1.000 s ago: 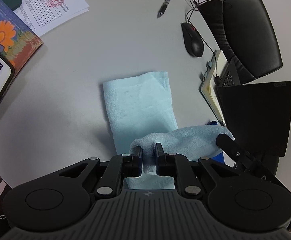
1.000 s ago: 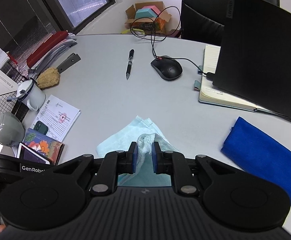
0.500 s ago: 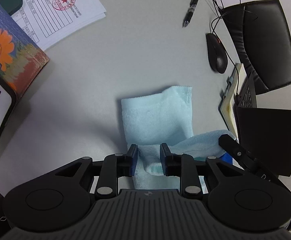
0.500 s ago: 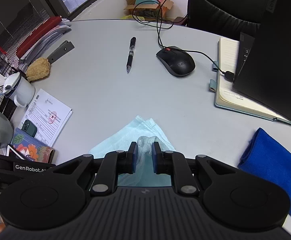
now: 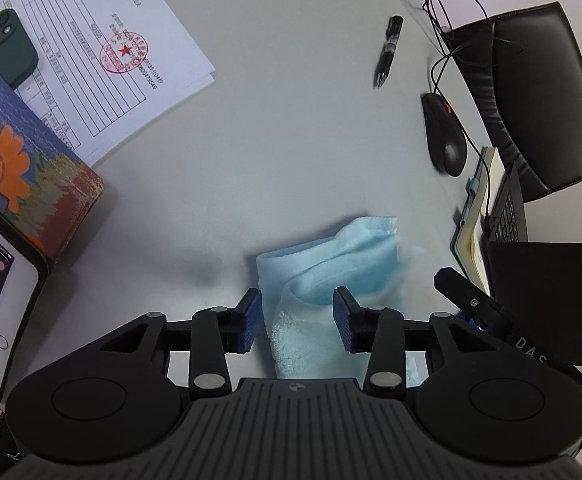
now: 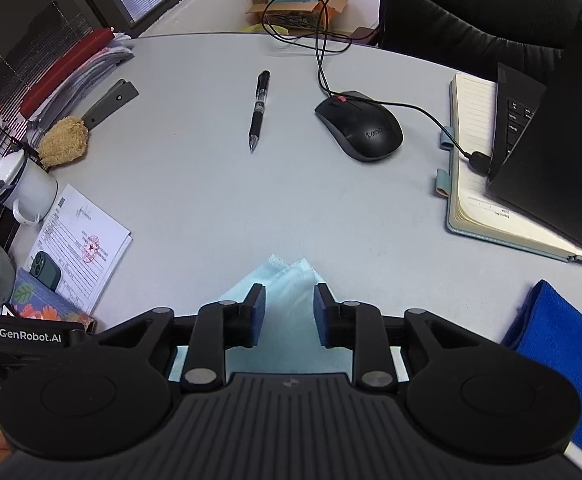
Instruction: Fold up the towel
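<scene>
Now both of your tools stand spread, with nothing pinched between their blue pads. Your left tool (image 5: pixel 295 318) hovers over the light blue towel (image 5: pixel 331 268), which lies on the grey bench (image 5: pixel 275 140) directly ahead of and beneath the fingers; a rolled fold of the cloth runs up between the two pads without either one pressing it. Your right tool (image 6: pixel 289 314) is parted somewhat less widely, and the same towel (image 6: pixel 287 280) shows in its gap as a flat pointed corner reaching forward.

Your left view alone shows the raised, doubled-over hump of the towel and, off to the tool's left, the stamped paper form (image 5: pixel 103 56), the dark green phone (image 5: pixel 7 52) and the flower-printed box (image 5: pixel 19 176). At its right edge a black part of your other tool pokes in just beside the towel.

Your right view alone shows a dark blue cloth (image 6: pixel 563 360) lying to the tool's right, well apart from the towel. Farther ahead it shows the pen (image 6: pixel 259 108), the wired mouse (image 6: pixel 361 128) and the open notebook (image 6: pixel 479 184) under the laptop (image 6: pixel 563 152).
</scene>
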`<state>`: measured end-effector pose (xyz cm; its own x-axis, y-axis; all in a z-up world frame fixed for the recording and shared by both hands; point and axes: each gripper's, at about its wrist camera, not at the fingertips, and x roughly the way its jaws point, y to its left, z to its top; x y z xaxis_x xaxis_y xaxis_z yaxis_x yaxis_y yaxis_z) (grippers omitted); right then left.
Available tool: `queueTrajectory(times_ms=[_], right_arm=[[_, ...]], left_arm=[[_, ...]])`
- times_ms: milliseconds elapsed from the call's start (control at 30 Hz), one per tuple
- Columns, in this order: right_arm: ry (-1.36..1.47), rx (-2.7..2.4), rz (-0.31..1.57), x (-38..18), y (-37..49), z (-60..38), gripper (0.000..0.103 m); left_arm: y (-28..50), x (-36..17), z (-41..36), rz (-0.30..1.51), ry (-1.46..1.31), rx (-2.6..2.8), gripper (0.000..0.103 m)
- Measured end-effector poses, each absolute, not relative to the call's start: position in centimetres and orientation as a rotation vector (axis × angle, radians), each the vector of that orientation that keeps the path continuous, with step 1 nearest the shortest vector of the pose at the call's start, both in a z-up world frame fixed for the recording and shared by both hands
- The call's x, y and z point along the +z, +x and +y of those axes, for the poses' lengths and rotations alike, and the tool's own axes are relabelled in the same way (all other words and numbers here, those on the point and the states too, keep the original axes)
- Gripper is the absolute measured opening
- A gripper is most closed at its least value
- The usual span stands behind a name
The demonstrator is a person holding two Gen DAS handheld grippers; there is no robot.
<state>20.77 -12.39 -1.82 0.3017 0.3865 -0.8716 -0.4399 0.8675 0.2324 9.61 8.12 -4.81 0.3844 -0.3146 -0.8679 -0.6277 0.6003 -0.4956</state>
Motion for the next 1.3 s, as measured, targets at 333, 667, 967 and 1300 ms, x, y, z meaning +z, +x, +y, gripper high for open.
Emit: queueTrajectory(times_ms=[333, 667, 967, 1300], right_arm=[[-0.06, 0.545, 1.129, -1.9, 21.2, -12.6, 0.029], [-0.072, 0.525, 1.163, -2.4, 20.3, -14.3, 0.034], [-0.063, 0.504, 1.179, -2.6, 18.9, -16.4, 0.034], [-0.054, 0.48, 1.196, -2.8, 17.5, -18.8, 0.035]], left_arm=[[10.3, -3.8, 6.2, 1.214, -0.822, 0.185, 0.043], [11.4, -4.2, 3.6, 1.253, -0.774, 0.096, 0.043], [12.5, -4.7, 1.1, 1.29, -0.706, 0.039, 0.043], [13.5, -5.9, -0.3, 1.319, -0.598, 0.039, 0.043]])
